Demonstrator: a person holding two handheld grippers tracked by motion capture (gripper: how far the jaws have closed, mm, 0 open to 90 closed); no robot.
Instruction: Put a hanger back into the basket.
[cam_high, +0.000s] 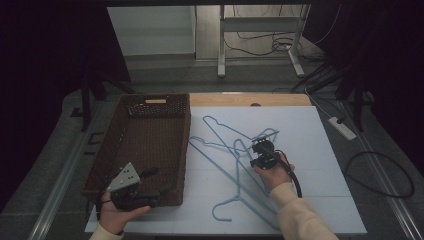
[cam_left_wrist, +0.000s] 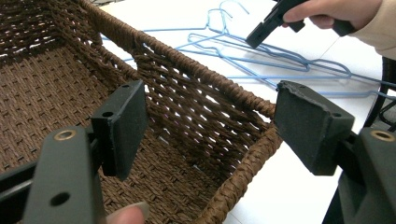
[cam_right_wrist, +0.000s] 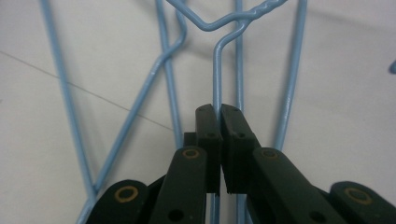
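My right gripper (cam_right_wrist: 219, 112) pinches a blue hanger (cam_right_wrist: 217, 70) wire in the pile right of the basket (cam_high: 182, 150), my left gripper (cam_left_wrist: 210, 126) waits wide at its near corner; next, I reckon, lift clear without snagging.

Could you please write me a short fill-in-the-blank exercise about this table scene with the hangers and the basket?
1. The right gripper is shut on the wire of a light ____ hanger.
2. The left gripper has its jaws ____ over a corner of the basket.
3. The woven basket is ____ in colour.
4. The hangers lie on the white board, beside the basket, not ____ it.

Missing words: blue; open; brown; inside
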